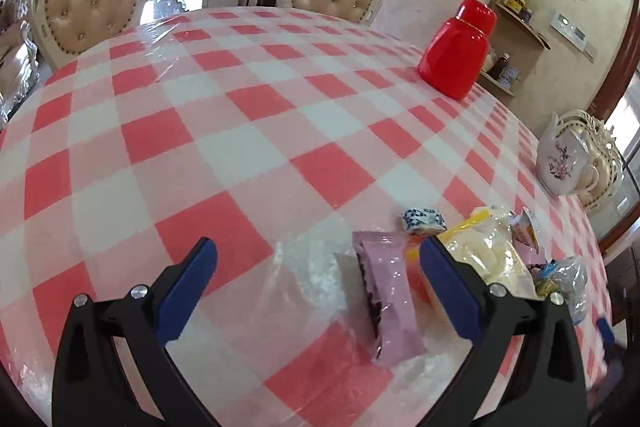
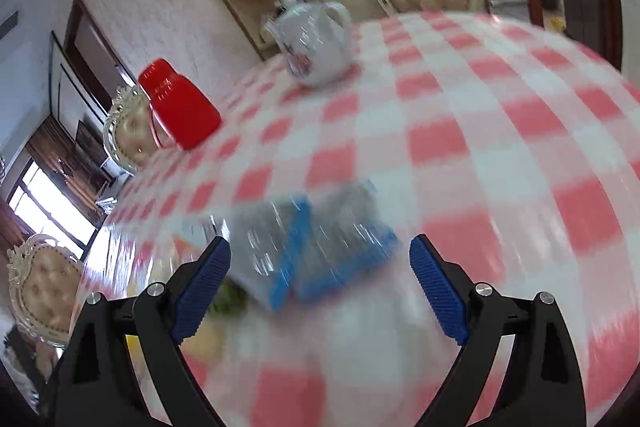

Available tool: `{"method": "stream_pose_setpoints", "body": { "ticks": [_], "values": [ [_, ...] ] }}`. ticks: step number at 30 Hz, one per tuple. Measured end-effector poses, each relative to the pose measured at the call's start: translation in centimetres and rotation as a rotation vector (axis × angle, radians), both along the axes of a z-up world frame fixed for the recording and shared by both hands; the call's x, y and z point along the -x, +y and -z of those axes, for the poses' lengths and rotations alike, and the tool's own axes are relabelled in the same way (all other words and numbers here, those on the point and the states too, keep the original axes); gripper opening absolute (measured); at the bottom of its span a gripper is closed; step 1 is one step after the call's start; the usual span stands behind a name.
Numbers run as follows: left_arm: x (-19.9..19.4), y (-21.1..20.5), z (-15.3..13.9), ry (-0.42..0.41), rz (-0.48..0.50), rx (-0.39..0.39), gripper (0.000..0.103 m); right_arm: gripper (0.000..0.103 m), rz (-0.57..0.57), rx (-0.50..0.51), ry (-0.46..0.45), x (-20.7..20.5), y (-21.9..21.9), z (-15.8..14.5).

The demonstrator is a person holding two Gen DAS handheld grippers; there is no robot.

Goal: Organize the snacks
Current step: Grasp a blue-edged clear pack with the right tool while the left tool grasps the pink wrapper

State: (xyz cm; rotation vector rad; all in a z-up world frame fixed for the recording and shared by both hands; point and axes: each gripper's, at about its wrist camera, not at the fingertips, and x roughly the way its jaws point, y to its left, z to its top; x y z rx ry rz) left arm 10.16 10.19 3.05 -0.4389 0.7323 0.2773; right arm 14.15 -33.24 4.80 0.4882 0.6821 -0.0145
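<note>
1. Across the whole worktop (image 1: 240, 131), under its pink-and-white checked cloth and clear plastic cover, I have plenty of bare room at 10 to 12 o'clock of my left gripper (image 1: 316, 267). That looks to me like the best place to lay the snacks out in order.
2. Well away at 1 o'clock stands the red jug (image 1: 456, 57), and at 2 o'clock the white teapot (image 1: 562, 163). I would keep every sweep short of both, since either could tip.
3. Heaped at 2 to 3 o'clock, just beside my left gripper's right-hand finger, is the snack pile (image 1: 500, 251): clear bags, a yellow-edged one and a small blue-and-white wrapped sweet (image 1: 423, 219). They overlap, so I judge it wiser to take them singly from the edge.
4. Between my left gripper's spread, empty fingers lies the pink packet (image 1: 394, 291), lengthwise and closer to the right-hand one. I should shift a little to 3 o'clock to centre it, lower until the pads straddle it, then squeeze gently; the film will probably slip.
5. From the right wrist view, my right gripper (image 2: 320, 259) is also wide apart and holds nothing. A clear bag with blue edging (image 2: 316, 247) lies just ahead at 12 o'clock, heavily blurred, so I would steady myself before reaching.
</note>
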Motion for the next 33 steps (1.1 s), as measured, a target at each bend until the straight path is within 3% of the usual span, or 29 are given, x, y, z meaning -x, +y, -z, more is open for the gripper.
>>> {"method": "stream_pose_setpoints", "body": {
  "ticks": [4,7,10,13,16,18,20,23,28,30,33],
  "values": [
    [-0.4,0.0,-0.3,-0.002,0.008,-0.027,0.101,0.088,-0.029,0.13,0.0,-4.0,3.7,-0.8],
    [-0.7,0.4,0.3,0.034,0.017,0.013,0.101,0.089,-0.059,0.326,0.11,-6.2,8.1,0.8],
    [-0.8,0.7,0.7,0.057,0.022,0.049,0.101,0.089,-0.079,0.551,0.16,-6.8,10.9,2.1],
    [-0.7,0.9,0.5,0.053,0.019,0.044,0.101,0.086,-0.107,0.534,0.156,-5.9,10.1,2.3],
    [-0.6,1.2,0.6,0.059,0.015,0.052,0.101,0.074,-0.153,0.544,0.128,-4.5,9.5,2.2],
    [-0.6,1.4,0.7,0.066,0.013,0.054,0.101,0.068,-0.191,0.493,0.101,-3.0,8.6,1.6],
    [-0.7,1.2,0.8,0.075,0.024,0.039,0.101,0.052,-0.225,0.429,0.066,-1.7,8.0,0.6],
    [-0.9,0.4,0.9,0.085,0.063,0.009,0.101,0.051,-0.319,0.308,0.035,0.3,7.2,-0.7],
    [-1.1,-0.5,1.2,0.099,0.102,-0.004,0.101,0.058,-0.436,0.327,0.07,2.8,8.3,-0.1],
    [-1.1,-0.5,1.2,0.099,0.101,-0.013,0.101,0.061,-0.525,0.388,0.116,4.5,9.5,-0.2],
    [-1.1,-0.4,1.1,0.1,0.097,-0.006,0.101,0.065,-0.546,0.338,0.1,6.4,9.2,0.3]
  ]
}}
